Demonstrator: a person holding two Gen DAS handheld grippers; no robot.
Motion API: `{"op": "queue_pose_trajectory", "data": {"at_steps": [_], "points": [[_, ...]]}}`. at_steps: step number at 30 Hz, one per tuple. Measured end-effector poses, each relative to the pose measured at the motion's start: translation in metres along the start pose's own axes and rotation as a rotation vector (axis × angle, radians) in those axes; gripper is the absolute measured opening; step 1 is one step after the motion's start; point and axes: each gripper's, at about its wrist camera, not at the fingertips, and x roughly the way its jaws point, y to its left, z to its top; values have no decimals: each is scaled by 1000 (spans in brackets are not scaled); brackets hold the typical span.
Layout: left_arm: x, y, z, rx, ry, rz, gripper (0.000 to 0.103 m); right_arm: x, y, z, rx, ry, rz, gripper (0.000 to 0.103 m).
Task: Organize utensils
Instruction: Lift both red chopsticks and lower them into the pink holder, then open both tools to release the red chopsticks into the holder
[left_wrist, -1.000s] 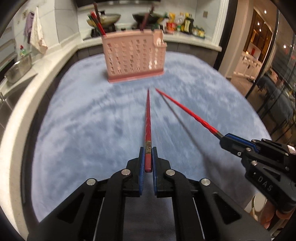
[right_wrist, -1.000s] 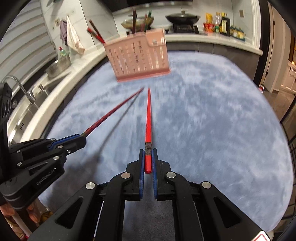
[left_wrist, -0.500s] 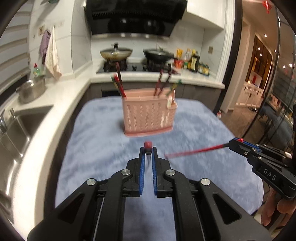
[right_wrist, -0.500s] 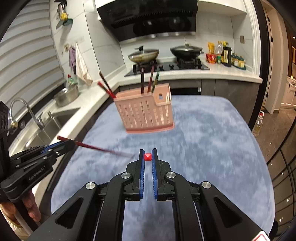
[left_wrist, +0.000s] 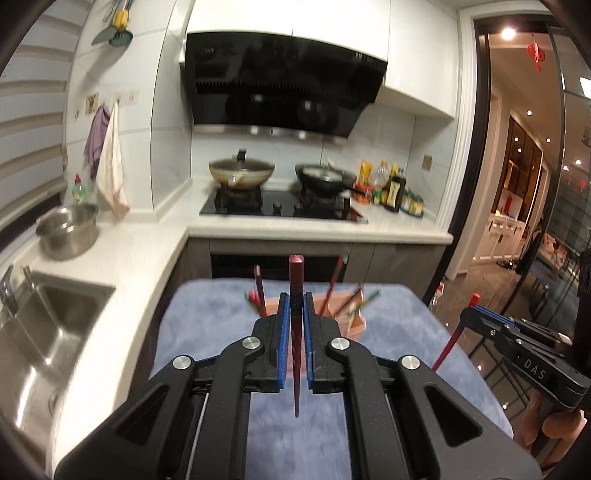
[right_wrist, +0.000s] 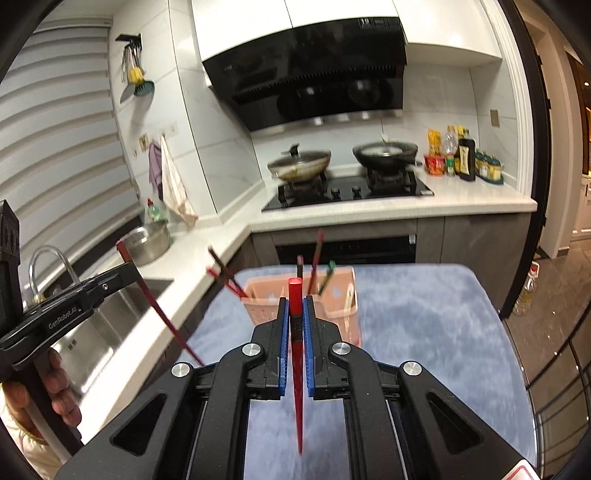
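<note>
Kitchen counters wrap the background, with a sink at the left and two woks on the hob under a black hood; nearer, a blue plush mat (right_wrist: 424, 314) carries a pink slotted utensil basket (right_wrist: 341, 306) with several chopsticks already standing in it. Each hand-held gripper has its jaws closed tight on one red chopstick. The left gripper (left_wrist: 294, 325) grips a dark red chopstick (left_wrist: 296, 280) near its thick end, the shaft upright with the pointed tip hanging down below the jaws. The right gripper (right_wrist: 294, 328) holds a brighter red chopstick (right_wrist: 295, 295) in the same way, butt up, tip down. The basket lies straight ahead of both sets of jaws and lower than them, its open top facing up, so each stick's long axis roughly matches the way it must drop in. Neither tip is over the opening yet; both seem about equally near, and each must likely travel forward before lowering.
</note>
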Motion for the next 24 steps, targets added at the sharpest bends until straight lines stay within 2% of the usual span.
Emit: {"op": "queue_pose_trajectory", "data": {"at_steps": [8,14,19,24], "points": [[18,2,59,0,-89,5,7,16,10,68,-17,-119,19,7],[38,6,92,-7,-143,-1,7,44,12,109,11,-149,43,7],[61,8,101,-7,-139,7,7,67,18,128,-8,-166,41,7],[87,12,93,-21,-99,6,7,100,20,129,-22,-122,23,7]]}}
